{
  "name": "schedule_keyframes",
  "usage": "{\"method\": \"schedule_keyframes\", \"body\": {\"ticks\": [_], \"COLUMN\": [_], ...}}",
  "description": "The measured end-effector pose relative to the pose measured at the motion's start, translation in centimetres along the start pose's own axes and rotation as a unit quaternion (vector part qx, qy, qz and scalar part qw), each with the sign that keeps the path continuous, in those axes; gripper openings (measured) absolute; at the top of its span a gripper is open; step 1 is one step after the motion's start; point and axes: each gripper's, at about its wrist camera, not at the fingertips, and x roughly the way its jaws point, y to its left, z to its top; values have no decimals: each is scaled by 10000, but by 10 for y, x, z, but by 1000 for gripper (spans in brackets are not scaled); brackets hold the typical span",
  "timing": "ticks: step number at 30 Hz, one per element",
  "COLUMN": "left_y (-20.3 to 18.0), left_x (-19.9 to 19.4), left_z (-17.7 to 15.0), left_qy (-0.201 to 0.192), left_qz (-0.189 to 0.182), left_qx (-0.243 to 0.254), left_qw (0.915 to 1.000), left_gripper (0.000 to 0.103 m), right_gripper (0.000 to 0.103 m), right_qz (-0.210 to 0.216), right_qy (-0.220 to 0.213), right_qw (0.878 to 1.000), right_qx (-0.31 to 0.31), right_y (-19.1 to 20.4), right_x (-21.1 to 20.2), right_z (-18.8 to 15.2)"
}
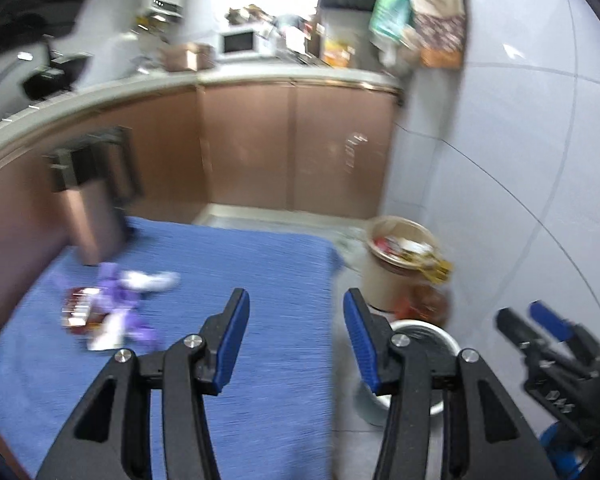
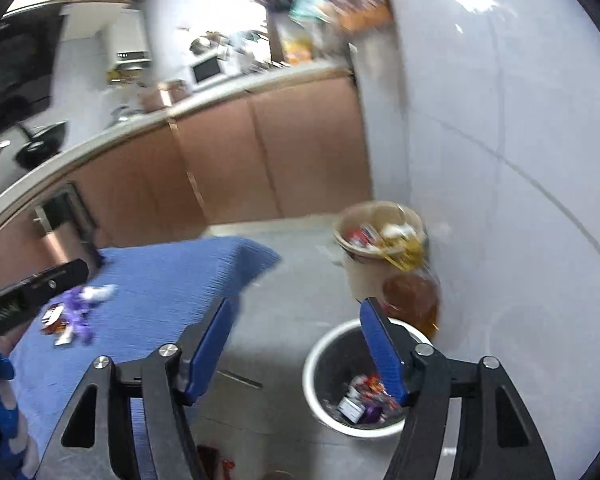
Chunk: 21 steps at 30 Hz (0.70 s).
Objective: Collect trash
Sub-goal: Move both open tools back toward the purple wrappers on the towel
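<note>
A heap of wrappers (image 1: 112, 304), purple, white and red, lies on the left part of a blue cloth (image 1: 236, 280); it also shows in the right wrist view (image 2: 74, 314). My left gripper (image 1: 296, 300) is open and empty above the cloth, right of the heap. My right gripper (image 2: 296, 308) is open and empty, above the floor by a white-rimmed trash bin (image 2: 320, 364) with wrappers (image 2: 366, 398) inside. The bin's rim (image 1: 428, 328) shows in the left wrist view. The right gripper (image 1: 532, 316) shows there at far right.
A beige bucket (image 2: 380, 236) full of rubbish stands by the tiled wall, with a brown bottle (image 2: 412, 300) in front of it. Brown kitchen cabinets (image 1: 292, 144) run behind. A brown and black upright object (image 1: 94, 200) stands at the cloth's far left corner.
</note>
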Motion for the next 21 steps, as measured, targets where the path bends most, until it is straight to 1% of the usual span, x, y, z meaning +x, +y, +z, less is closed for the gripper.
{"method": "schedule_keyframes", "body": {"ticks": [3,5,6,9,12,16,21], "left_y": [30,49,58,79,99,122,148], "left_x": [-26,-42,-51,-74,-98,-129,-151], "left_z": [-6,-10,-12,-19,-26,-39,-52], "left_qy": [-193,-289,-331,-464,-646,-883,-1013], "left_qz": [384,546,606,775,961,1162,1342], "left_qx": [-69,-159,-213,-351,-468,-635,-813], "left_qw": [9991,9980,9974,9953,9922,9873,9824], "left_gripper": [47,47,47,48,51,59,60], "right_gripper": [77,80,82,84,89,93,95], "right_qz": [243,388,459,603,729,775,738], "right_qy": [-204,-326,-377,-516,-607,-680,-757], "right_qw": [9992,9979,9971,9945,9919,9895,9872], "right_qx": [-233,-393,-477,-676,-848,-1008,-1193], "right_y": [35,56,67,93,118,140,163], "right_x": [-16,-26,-31,-42,-54,-67,-80], "right_z": [5,7,8,10,10,10,7]}}
